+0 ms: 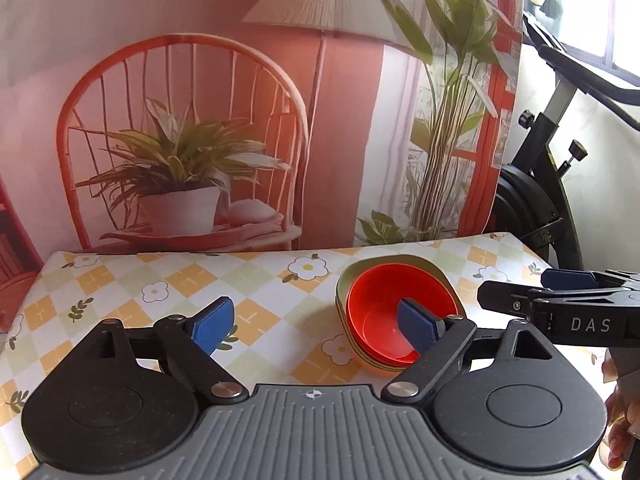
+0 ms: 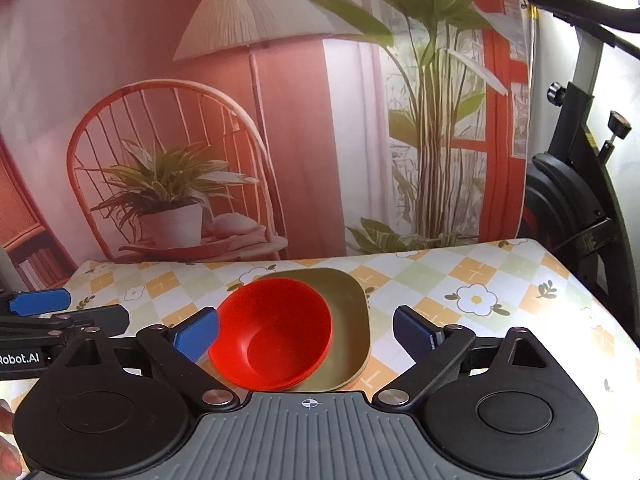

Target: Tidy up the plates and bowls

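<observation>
A tablecloth (image 1: 168, 280) with yellow squares and white flowers lies under and ahead of the gripper. Past it hangs a big picture (image 1: 208, 80) of a red chair, a potted plant and a lamp. A black exercise bike (image 1: 540, 184) stands off to the right.

Two hand-held grippers hover side by side. The left gripper (image 1: 316, 326) has its blue-padded fingers (image 1: 212, 326) spread wide; the right gripper (image 2: 306, 334) is equally agape. A person's fingertips (image 1: 620, 432) show at the right gripper's handle.
</observation>
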`<state>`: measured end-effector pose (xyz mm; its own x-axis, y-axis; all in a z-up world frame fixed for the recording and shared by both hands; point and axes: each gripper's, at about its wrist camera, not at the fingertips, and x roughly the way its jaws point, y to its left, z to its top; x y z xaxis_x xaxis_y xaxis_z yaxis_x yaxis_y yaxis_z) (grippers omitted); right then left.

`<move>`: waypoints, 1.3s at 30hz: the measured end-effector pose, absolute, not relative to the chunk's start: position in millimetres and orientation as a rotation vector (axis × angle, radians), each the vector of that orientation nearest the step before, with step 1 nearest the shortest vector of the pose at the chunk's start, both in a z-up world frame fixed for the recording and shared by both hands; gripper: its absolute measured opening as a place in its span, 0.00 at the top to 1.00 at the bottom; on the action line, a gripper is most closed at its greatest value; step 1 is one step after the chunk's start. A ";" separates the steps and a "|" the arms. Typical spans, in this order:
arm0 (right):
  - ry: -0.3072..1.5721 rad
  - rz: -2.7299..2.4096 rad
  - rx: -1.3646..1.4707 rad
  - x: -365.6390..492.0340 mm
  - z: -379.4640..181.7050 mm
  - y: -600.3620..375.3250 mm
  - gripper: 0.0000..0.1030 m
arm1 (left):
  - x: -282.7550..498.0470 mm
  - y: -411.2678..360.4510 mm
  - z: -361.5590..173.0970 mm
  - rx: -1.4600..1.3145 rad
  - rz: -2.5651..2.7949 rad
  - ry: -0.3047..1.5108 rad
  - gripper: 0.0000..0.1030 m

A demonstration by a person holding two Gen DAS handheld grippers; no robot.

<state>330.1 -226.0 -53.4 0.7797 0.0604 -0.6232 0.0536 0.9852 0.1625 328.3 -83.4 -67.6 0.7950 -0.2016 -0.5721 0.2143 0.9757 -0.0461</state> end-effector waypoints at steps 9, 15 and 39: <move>0.576 0.011 0.128 276.7 -3.9 -203.5 0.00 | 273.3 -57.5 -27.1 0.033 -0.182 0.546 0.01; 0.527 0.024 0.132 243.0 25.2 -190.8 0.00 | 232.3 -37.5 1.4 0.029 -0.154 0.487 0.00; 0.413 -0.005 0.116 106.8 92.1 -169.9 0.00 | 84.2 -6.0 74.5 0.075 -0.074 0.290 0.01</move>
